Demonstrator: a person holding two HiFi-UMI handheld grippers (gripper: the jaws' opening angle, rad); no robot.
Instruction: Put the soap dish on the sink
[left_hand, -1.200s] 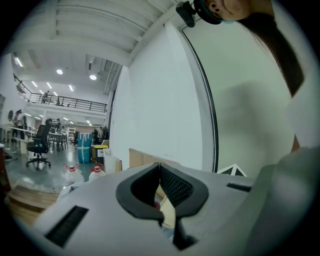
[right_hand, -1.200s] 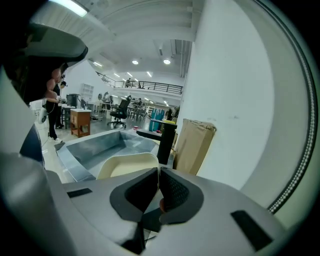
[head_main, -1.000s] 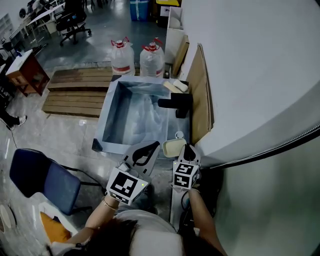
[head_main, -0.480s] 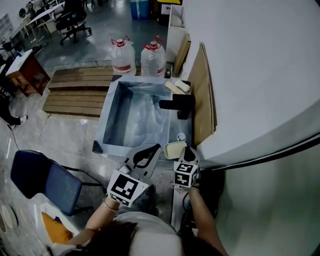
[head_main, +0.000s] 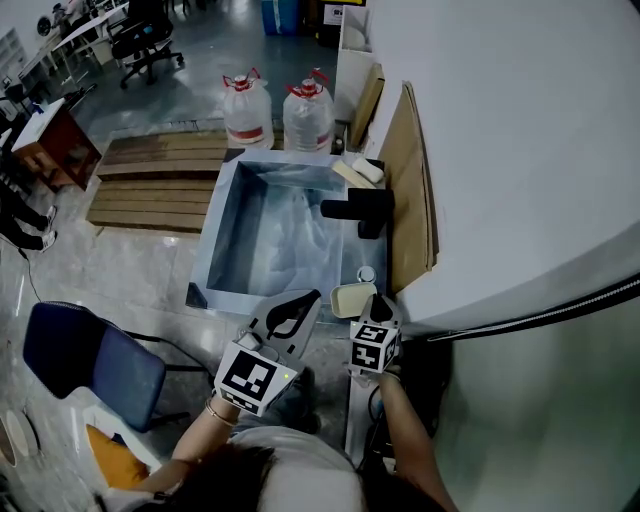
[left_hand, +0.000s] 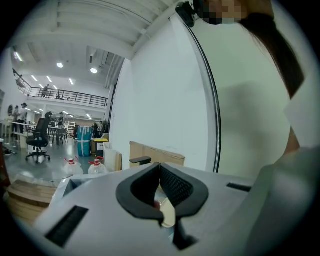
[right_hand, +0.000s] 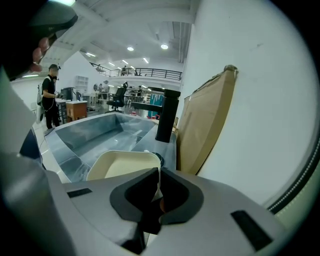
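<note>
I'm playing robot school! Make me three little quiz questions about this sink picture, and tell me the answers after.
1. True or false: the right gripper is shut on the rim of the cream soap dish.
2. What colour is the faucet on the sink? A) black B) red C) yellow
3. How many big water jugs with red caps stand on the floor behind the sink?
Key: 1 true; 2 A; 3 two.
</note>
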